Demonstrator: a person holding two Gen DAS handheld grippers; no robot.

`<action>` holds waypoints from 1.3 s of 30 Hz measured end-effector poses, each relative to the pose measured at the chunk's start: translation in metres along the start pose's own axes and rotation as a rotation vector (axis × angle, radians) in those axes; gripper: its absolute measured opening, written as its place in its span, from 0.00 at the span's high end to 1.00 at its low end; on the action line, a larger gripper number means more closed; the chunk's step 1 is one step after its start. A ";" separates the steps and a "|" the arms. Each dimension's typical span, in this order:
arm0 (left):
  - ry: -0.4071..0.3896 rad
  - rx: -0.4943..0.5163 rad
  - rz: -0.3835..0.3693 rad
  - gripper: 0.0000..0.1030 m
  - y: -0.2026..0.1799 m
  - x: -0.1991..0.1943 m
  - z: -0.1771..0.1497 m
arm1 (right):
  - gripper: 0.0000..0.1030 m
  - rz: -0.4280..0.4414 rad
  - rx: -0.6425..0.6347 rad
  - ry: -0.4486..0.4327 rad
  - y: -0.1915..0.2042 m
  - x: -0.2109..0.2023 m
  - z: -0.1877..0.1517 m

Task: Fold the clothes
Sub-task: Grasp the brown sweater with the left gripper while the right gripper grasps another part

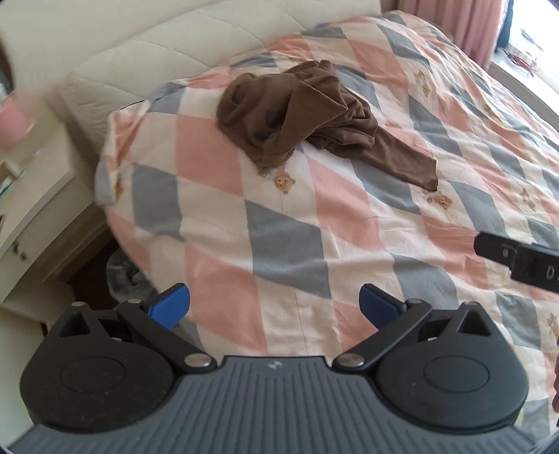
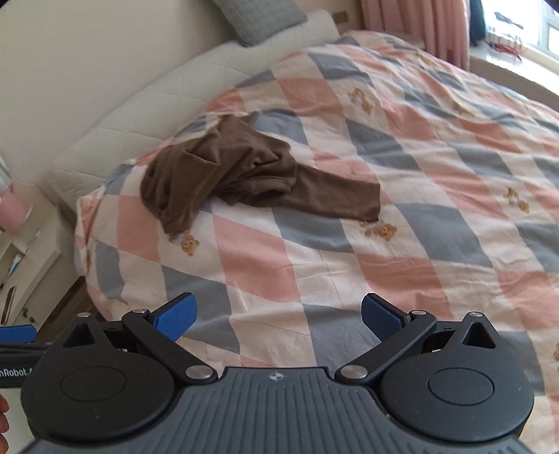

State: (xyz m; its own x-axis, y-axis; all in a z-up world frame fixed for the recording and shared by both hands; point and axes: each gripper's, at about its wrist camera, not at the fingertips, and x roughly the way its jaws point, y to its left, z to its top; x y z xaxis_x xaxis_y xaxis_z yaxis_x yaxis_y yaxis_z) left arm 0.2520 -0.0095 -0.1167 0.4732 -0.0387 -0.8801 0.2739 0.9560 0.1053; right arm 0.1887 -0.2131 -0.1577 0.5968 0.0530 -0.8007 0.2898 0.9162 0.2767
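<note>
Ahead, I count one brown garment [image 1: 307, 115], crumpled in a heap with a single sleeve trailing flat toward the right, lying on the checked quilt [image 1: 279, 244] near the padded headboard [image 1: 146, 45]. My two tongs hang over the near part of the bed, well apart from it: the left tongs [image 1: 274, 304] are spread wide and empty, and the right tongs [image 2: 277, 316] are likewise released. Nothing lies between them and the cloth. A pale nightstand [image 1: 31, 195] stands at the left, pink curtains [image 2: 415, 21] beyond.
</note>
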 end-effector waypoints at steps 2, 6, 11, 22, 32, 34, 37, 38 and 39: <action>-0.037 0.036 0.017 0.01 0.003 0.017 0.009 | 0.00 -0.020 0.019 0.009 0.001 0.014 0.001; -0.044 0.132 -0.074 0.02 0.010 0.055 0.027 | 0.00 -0.037 0.024 -0.012 0.003 0.038 0.004; -0.070 0.227 -0.083 0.02 0.003 0.094 0.056 | 0.00 -0.086 -0.007 0.035 0.005 0.082 0.018; -0.211 0.508 -0.031 0.12 -0.029 0.187 0.119 | 0.07 -0.012 0.180 0.069 -0.012 0.202 0.093; -0.243 0.443 -0.093 0.85 -0.009 0.234 0.154 | 0.22 0.337 0.842 0.043 -0.062 0.314 0.133; -0.235 0.410 -0.110 0.85 0.002 0.234 0.159 | 0.22 0.357 0.949 0.064 -0.065 0.334 0.132; -0.221 0.356 -0.152 0.86 0.016 0.228 0.167 | 0.52 0.376 1.026 0.093 -0.063 0.356 0.129; -0.221 0.340 -0.165 0.87 0.020 0.225 0.170 | 0.87 0.403 1.039 0.084 -0.063 0.357 0.129; -0.226 0.323 -0.176 0.87 0.026 0.221 0.174 | 0.88 0.415 1.034 0.058 -0.061 0.353 0.131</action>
State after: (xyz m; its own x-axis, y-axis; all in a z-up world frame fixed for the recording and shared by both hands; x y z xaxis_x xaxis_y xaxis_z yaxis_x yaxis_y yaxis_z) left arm 0.5089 -0.0442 -0.2278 0.5576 -0.2904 -0.7777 0.5980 0.7903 0.1336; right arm 0.4792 -0.3024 -0.3880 0.7641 0.3214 -0.5594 0.5753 0.0529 0.8162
